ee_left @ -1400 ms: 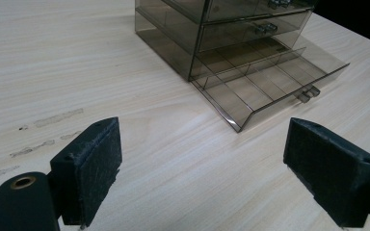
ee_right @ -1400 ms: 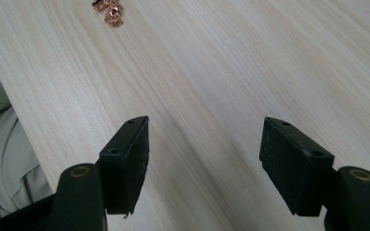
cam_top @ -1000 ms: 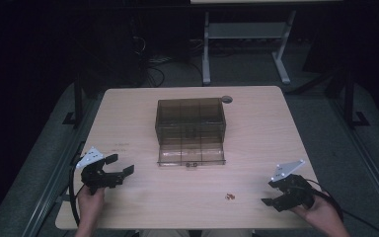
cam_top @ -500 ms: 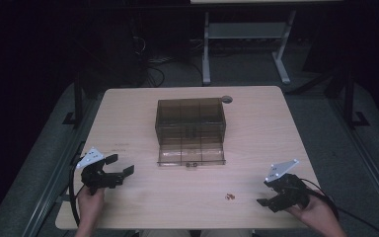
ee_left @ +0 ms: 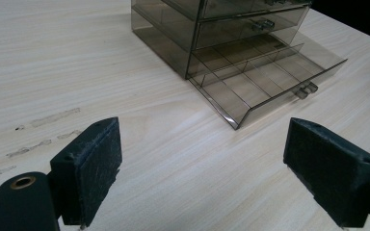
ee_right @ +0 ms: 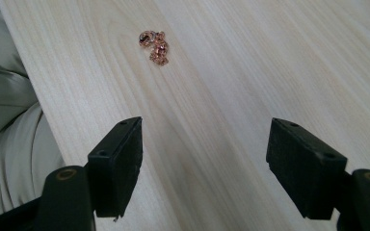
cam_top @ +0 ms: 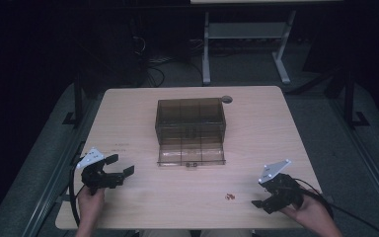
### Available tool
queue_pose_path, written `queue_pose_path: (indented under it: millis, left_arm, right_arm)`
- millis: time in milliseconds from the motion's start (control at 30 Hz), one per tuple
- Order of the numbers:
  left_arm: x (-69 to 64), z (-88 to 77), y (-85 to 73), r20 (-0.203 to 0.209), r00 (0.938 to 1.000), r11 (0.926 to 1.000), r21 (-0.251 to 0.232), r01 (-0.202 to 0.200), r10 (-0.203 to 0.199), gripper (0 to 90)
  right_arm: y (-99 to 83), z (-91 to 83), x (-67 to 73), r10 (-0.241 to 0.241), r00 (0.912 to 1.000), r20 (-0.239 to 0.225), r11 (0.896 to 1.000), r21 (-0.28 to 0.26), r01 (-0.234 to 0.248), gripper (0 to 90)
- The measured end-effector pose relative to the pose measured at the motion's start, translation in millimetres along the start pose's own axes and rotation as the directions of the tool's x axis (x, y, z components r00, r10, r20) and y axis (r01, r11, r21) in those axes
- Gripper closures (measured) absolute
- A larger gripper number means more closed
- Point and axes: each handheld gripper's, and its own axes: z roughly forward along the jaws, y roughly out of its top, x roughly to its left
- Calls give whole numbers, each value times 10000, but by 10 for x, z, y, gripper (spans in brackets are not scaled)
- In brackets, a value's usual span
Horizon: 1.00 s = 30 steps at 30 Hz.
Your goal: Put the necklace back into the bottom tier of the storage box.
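Both grippers hang with jaws spread wide, nothing between them: left gripper (cam_top: 119,171), right gripper (cam_top: 259,204). A small coppery tangle of chain (ee_right: 154,46) lies on the pale wood-grain table (cam_top: 128,113) just ahead of the right one. The smoky clear-plastic drawer box (cam_top: 190,121) sits mid-table, its bottom drawer (ee_left: 265,79) pulled out.

Counter (cam_top: 143,123): pale wood-grain finish, smooth, faint sheen, a few dull smudges near the left gripper (ee_left: 202,168). Drawer box (cam_top: 190,118): smoky translucent plastic, glossy, hard-edged. Gripper pads (ee_left: 94,166): black, matt, finely rough and scuffed, each with 2 small holes; a brass-coloured metal ring sits in the arm beside them. Small trinket (ee_right: 154,46): shiny copper-pink metal. Cloth at counter edge (ee_right: 9,125): pale, matt, creased
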Motion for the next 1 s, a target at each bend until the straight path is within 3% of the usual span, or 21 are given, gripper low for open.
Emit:
queue_pose_path:
  millis: [1000]
  left_arm:
    - [-15, 6, 0, 22, 10000, 10000, -35, -12, 12, 129]
  right_arm:
    - [182, 108, 101, -622, 9979, -152, 9974, 350, 627, 278]
